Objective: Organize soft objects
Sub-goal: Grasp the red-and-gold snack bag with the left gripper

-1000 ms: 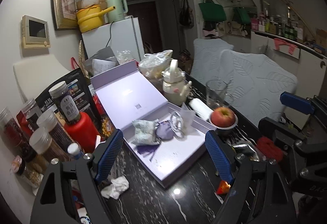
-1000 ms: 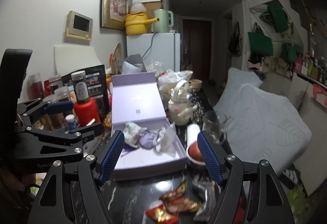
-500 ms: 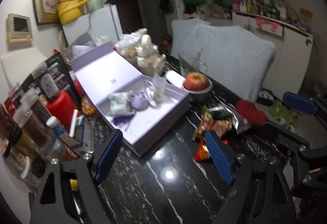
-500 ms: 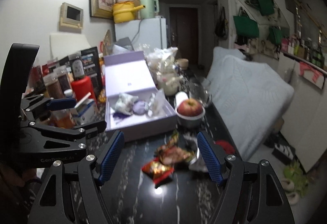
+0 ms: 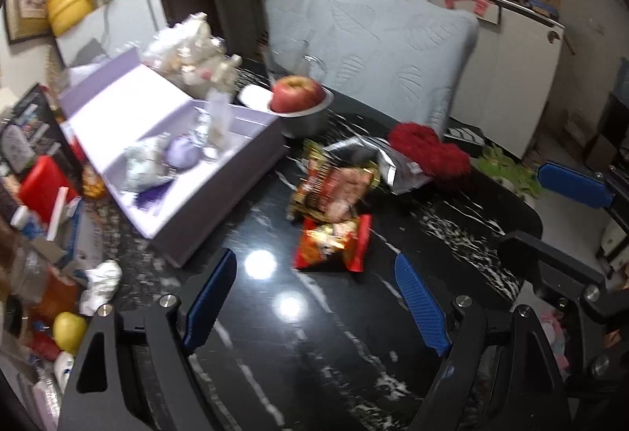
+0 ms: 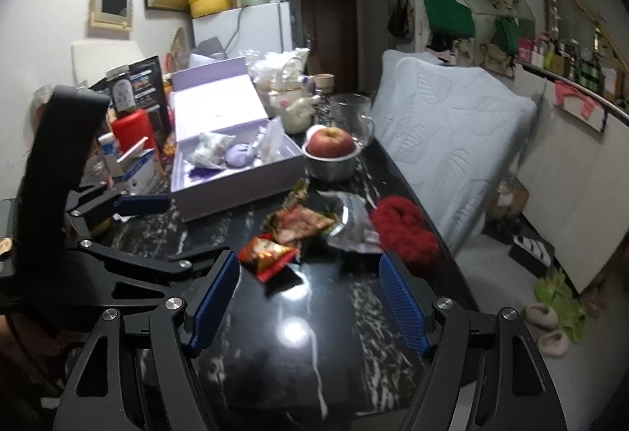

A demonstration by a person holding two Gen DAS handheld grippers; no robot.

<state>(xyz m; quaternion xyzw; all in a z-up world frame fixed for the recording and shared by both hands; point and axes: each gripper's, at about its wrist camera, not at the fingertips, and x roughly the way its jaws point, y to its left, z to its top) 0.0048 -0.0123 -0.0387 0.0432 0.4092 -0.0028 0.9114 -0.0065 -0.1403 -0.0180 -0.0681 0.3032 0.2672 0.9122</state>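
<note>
A red fluffy item (image 5: 428, 152) (image 6: 405, 230) lies near the right edge of the black marble table (image 5: 322, 344). Beside it are a silver foil bag (image 5: 373, 160) (image 6: 350, 226) and orange-red snack packets (image 5: 334, 238) (image 6: 267, 254). The open lilac box (image 5: 220, 203) (image 6: 236, 191) holds a pale patterned pouch (image 5: 143, 164) (image 6: 208, 152) and a purple pouch (image 5: 182, 154) (image 6: 240, 155). My left gripper (image 5: 316, 299) hangs open over bare table, just short of the nearest packet. My right gripper (image 6: 308, 299) is open too, its jaws either side of that packet's near end, with nothing held.
An apple (image 6: 330, 142) sits in a metal bowl (image 6: 330, 169) behind the packets, with a glass mug (image 6: 352, 114) and a teapot (image 6: 293, 109) further back. Jars, a red canister (image 6: 133, 130) and crumpled tissue (image 5: 100, 285) crowd the left edge. A padded grey chair (image 6: 452, 140) stands to the right.
Both views have pulled back from the lilac box and tilted down. The snack packets, foil bag and red fluffy item have come into view. Both grippers' jaws stand as wide as before.
</note>
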